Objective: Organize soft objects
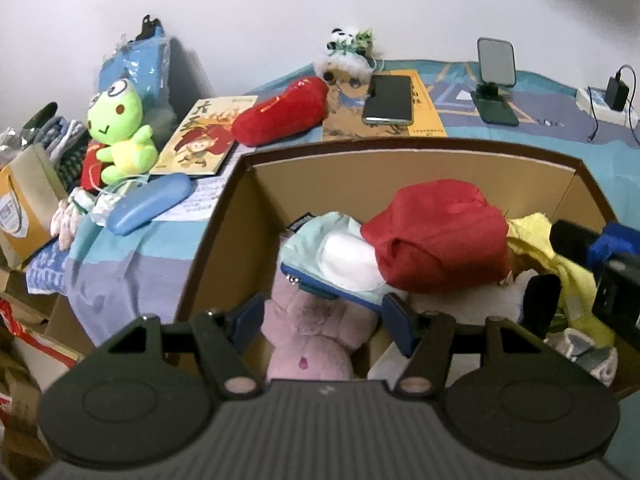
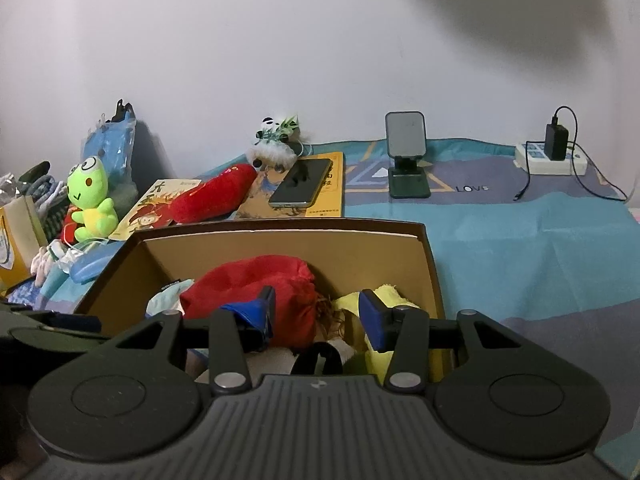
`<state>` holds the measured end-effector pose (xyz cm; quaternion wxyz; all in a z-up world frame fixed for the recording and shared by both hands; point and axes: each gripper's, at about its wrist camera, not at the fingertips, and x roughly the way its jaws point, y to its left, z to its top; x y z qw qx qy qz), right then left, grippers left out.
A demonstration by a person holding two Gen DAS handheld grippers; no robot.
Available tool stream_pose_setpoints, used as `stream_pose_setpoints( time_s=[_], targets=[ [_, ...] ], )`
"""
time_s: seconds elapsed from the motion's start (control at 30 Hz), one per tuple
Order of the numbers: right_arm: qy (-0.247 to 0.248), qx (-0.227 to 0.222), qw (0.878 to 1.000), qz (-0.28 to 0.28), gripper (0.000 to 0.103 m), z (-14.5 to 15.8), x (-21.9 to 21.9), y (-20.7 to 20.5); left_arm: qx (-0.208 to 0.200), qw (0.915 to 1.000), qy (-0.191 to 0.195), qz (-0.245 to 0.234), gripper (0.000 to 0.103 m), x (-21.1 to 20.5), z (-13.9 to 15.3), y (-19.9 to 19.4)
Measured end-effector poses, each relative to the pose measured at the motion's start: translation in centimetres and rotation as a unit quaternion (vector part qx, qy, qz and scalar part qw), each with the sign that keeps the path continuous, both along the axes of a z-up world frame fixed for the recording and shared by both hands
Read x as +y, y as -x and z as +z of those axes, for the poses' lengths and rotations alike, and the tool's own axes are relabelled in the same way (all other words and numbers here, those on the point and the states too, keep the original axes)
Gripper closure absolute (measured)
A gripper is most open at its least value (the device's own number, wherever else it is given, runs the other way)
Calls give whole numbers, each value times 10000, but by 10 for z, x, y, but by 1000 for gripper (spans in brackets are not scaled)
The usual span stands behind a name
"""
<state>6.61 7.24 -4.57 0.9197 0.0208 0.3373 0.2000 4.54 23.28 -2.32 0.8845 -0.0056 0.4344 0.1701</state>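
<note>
A brown cardboard box (image 1: 400,156) (image 2: 280,226) sits on the bed. Inside lie a red cloth bag (image 1: 436,236) (image 2: 256,284), a pale mint pouch (image 1: 332,252), a yellow cloth (image 1: 560,264) (image 2: 392,300) and a pink plush (image 1: 316,336). My left gripper (image 1: 324,316) is open, its jaws either side of the pink plush, over the box's near left. My right gripper (image 2: 316,312) is open over the box's right half, above the red bag and yellow cloth. A green frog plush (image 1: 120,136) (image 2: 90,200) and a red plush (image 1: 280,112) (image 2: 212,196) lie outside the box on the left.
Two books (image 1: 200,140) (image 2: 316,188), a phone (image 1: 390,98) (image 2: 300,182), a phone stand (image 1: 494,80) (image 2: 406,152), a power strip with charger (image 2: 550,152), a blue case (image 1: 152,204), a panda toy (image 1: 348,46) and a paper bag (image 1: 24,208) lie around on the blue bedsheet.
</note>
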Motion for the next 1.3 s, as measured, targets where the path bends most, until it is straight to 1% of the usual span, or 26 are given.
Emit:
stream_pose_setpoints(
  time_s=[0.2,0.37,0.67,0.77,0.87,0.97,1.17,1.23,1.3],
  targets=[
    [143,-18,9999,-60,73,4,1,10,-86,9999,-65,11,39,-2,10,13],
    [184,-44,9998,-110,73,9,2,19,-124,9999,-10,-4,39,1,12,20],
    [279,-75,9994,-172,73,10,4,32,-103,9996,172,-199,39,1,10,29],
    [286,-81,9993,-204,73,10,3,35,-116,9994,181,-281,39,-2,9,32],
    [294,-102,9993,-216,73,11,2,36,-164,9993,108,-327,39,-5,9,35],
    [273,-106,9993,-226,73,12,0,39,-306,9988,178,-351,41,-5,10,37],
    [267,-180,9990,-294,73,14,-5,44,-456,9985,49,-295,41,-9,16,40],
    [269,-204,9989,-316,73,15,-7,46,-474,9985,-60,-284,41,-12,17,41],
    [284,-225,9988,-336,73,15,-8,47,-542,9978,-281,-274,41,-16,18,43]
  ],
)
